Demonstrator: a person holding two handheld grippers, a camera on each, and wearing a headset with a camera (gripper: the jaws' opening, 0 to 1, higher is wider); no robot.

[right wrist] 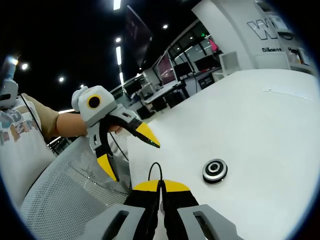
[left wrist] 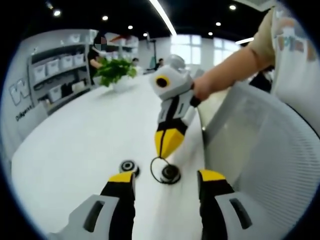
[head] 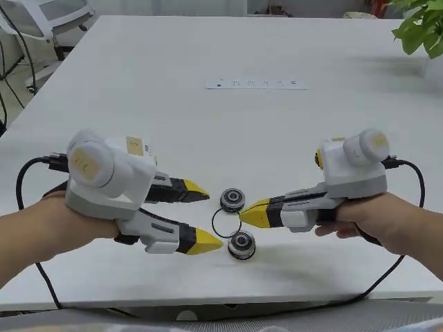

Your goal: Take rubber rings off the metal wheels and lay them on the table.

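In the head view, the left hand-held gripper [head: 203, 214] is spread wide, its yellow tips on either side of a thin rubber ring [head: 214, 225] on the white desk [head: 208, 124]. The right hand-held gripper [head: 250, 213] pinches that ring between the far wheel [head: 232, 200] and the near wheel [head: 241, 244].

In the left gripper view, the ring [left wrist: 152, 170] loops from the right tip down to the near wheel [left wrist: 170, 173]; whether it is free of the wheel I cannot tell.

In the right gripper view, the jaws are closed on the ring [right wrist: 151, 172], with one wheel [right wrist: 215, 170] near them.
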